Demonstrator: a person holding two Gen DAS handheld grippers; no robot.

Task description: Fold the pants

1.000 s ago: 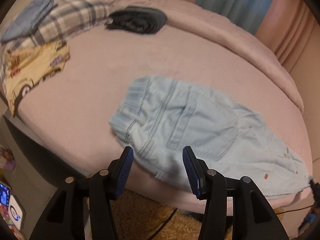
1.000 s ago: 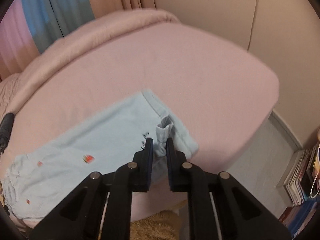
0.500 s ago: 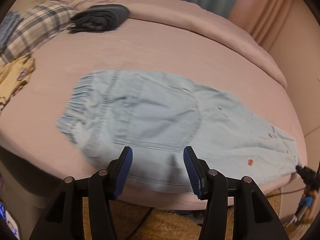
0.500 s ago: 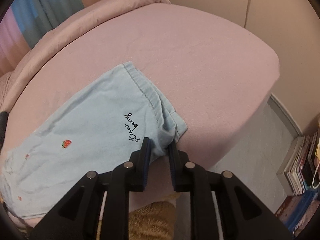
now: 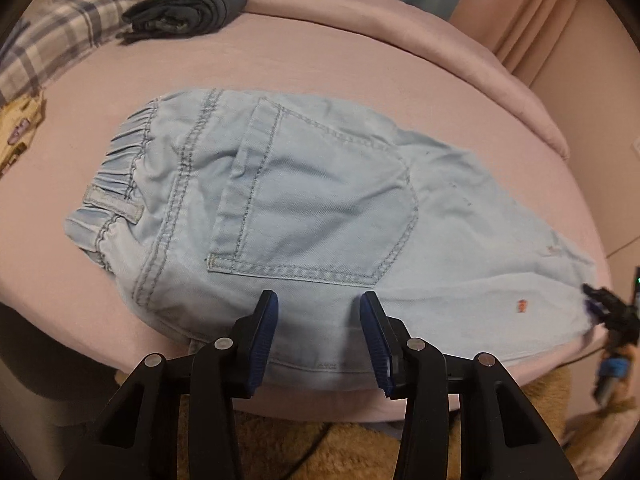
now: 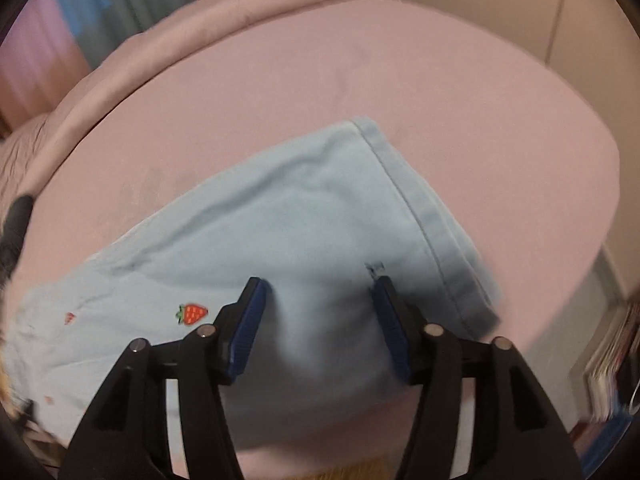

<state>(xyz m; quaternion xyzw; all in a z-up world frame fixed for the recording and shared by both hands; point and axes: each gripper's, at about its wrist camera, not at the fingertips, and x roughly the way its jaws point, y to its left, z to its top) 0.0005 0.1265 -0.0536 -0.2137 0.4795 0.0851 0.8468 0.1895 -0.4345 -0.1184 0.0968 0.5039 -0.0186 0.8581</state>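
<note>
Light blue denim pants lie flat on the pink bed, folded lengthwise, elastic waistband at the left and a back pocket facing up. My left gripper hovers over the near edge below the pocket; its jaws are closing, pads apart, with no fabric pinched. In the right wrist view the leg end of the pants lies flat, with a strawberry patch and a hem at the right. My right gripper stands just above the cloth; its jaws are opening and hold nothing. The right gripper also shows at the leg end in the left view.
A folded dark garment lies at the back of the bed, with plaid cloth and a yellow printed piece at the left. A rolled pink duvet runs along the far side. A tan rug lies below the bed edge; books stand at the right.
My right gripper has let go of the leg hem it was pinching and opened wide; the leg now lies flat. Both grippers have sunk closer to the pants.
</note>
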